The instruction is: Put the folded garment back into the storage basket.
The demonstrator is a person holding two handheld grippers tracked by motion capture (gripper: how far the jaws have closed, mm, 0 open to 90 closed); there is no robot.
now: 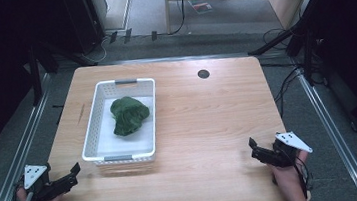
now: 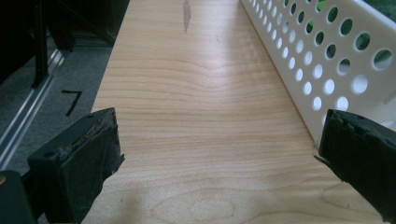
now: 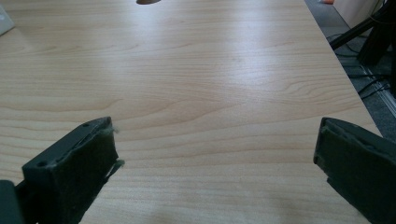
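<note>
Green cloth point(image 1: 129, 115) in white basket point(image 1: 90, 130) (long axis running away), both grippers' jaws released

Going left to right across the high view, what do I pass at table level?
Left gripper with black jaws open, held at the table's near left corner → white perforated plastic basket → dark green crumpled cloth inside it → small round dark grommet hole in the wooden tabletop → right gripper, jaws open.

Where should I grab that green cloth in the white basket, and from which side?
Probably from straight above, since the basket walls block a sideways approach. Pinch the raised fold at the top of the green cloth: it lies bunched in a crumpled heap, so a high ridge gives the jaws something to close on. The left gripper, jaws open, is nearer.
</note>
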